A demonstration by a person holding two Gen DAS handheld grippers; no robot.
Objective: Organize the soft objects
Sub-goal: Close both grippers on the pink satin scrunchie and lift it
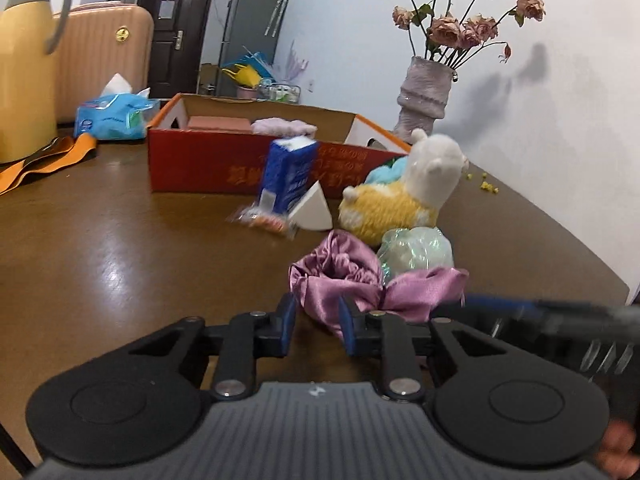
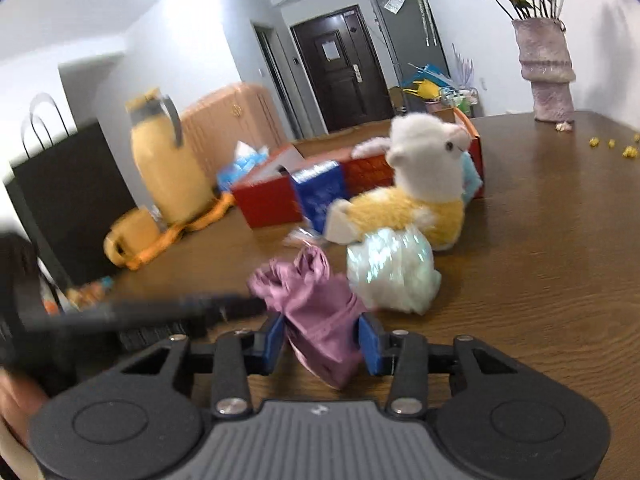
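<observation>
Brown wood runs under everything: the counter (image 1: 100, 240) carries a red cardboard box (image 1: 208, 160), open on top, with a yellow-and-white plush animal (image 1: 404, 196) lying just in front of its right end. Near the plush sits a pale green crinkly bundle (image 2: 392, 276), touching its flank. Closest of all is the purple satin cloth (image 2: 320, 312) (shiny, bunched in folds), lying on the counter between the two tools. The right claw (image 2: 322, 340) pinches one end of that cloth between its blue pads. The left claw (image 1: 318, 326) is drawn almost together on the cloth's other end, with satin gathered between its fingers.
</observation>
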